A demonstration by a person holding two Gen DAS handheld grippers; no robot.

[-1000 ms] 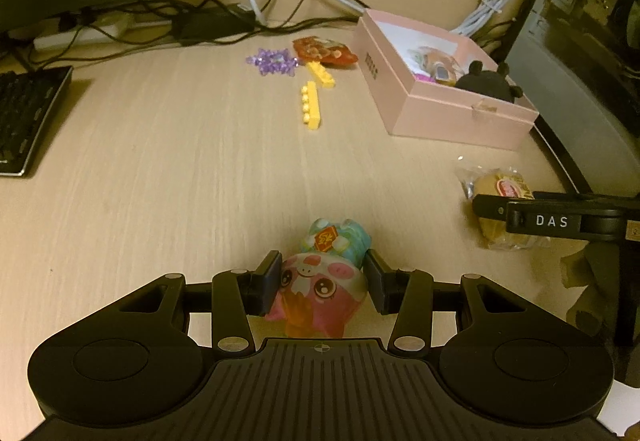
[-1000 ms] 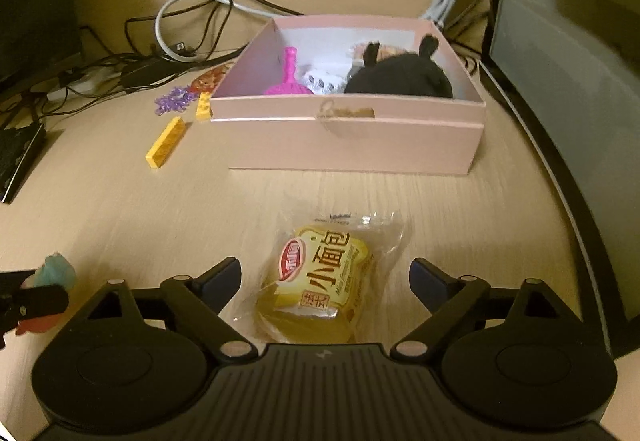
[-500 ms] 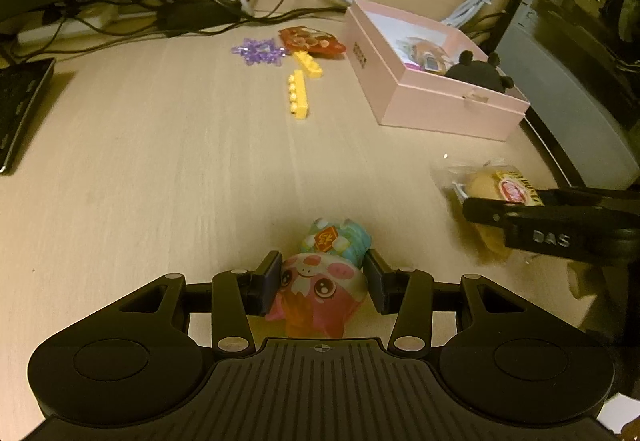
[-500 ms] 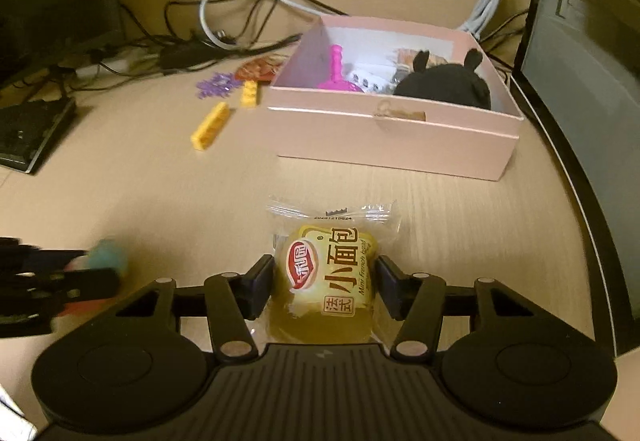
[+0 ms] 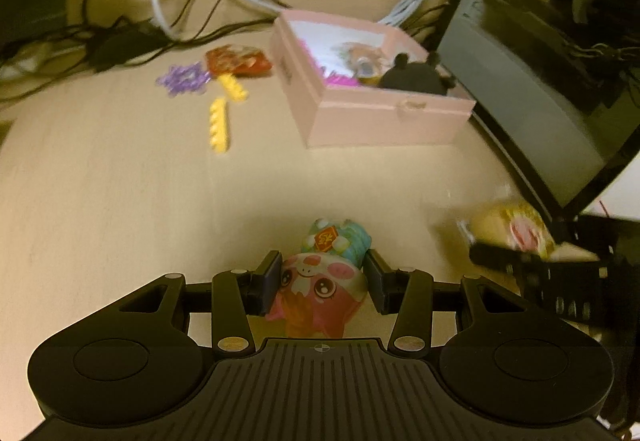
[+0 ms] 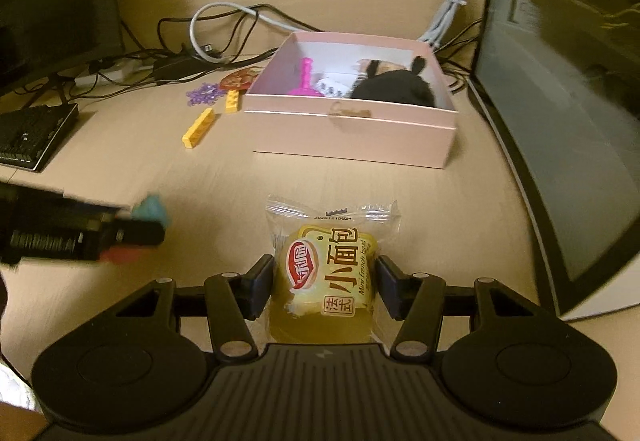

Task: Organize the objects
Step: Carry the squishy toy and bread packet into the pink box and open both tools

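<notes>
Pink and teal, the squishy toy [image 5: 322, 281] sits clamped between the pads of my left gripper [image 5: 322, 283], its face turned back toward my camera and its long axis running away from me toward the pink box [image 5: 376, 117]. My right gripper [image 6: 324, 287] has just been closing and now pinches the wrapped bread bun [image 6: 330, 281] at its sides; the packet's long axis points straight ahead at the near wall of the box, its crimped clear end farthest from me. In the left view that bun shows only as a blur at the right edge. The box stands open-topped at the far right of the wooden desk [image 6: 400, 209], already holding a black plush [image 6: 394, 91] and a magenta piece [image 6: 306, 81]. Just right of the box a dark computer case [image 6: 560, 121] walls off that side. Left of the box lie two yellow bricks [image 6: 198, 128], purple beads [image 6: 204, 93] and a red packet [image 6: 240, 79], with a cable tangle [image 6: 180, 57] along the far edge and a keyboard [image 6: 32, 133] far left. Between both grippers and the box, the desk is bare wood.
</notes>
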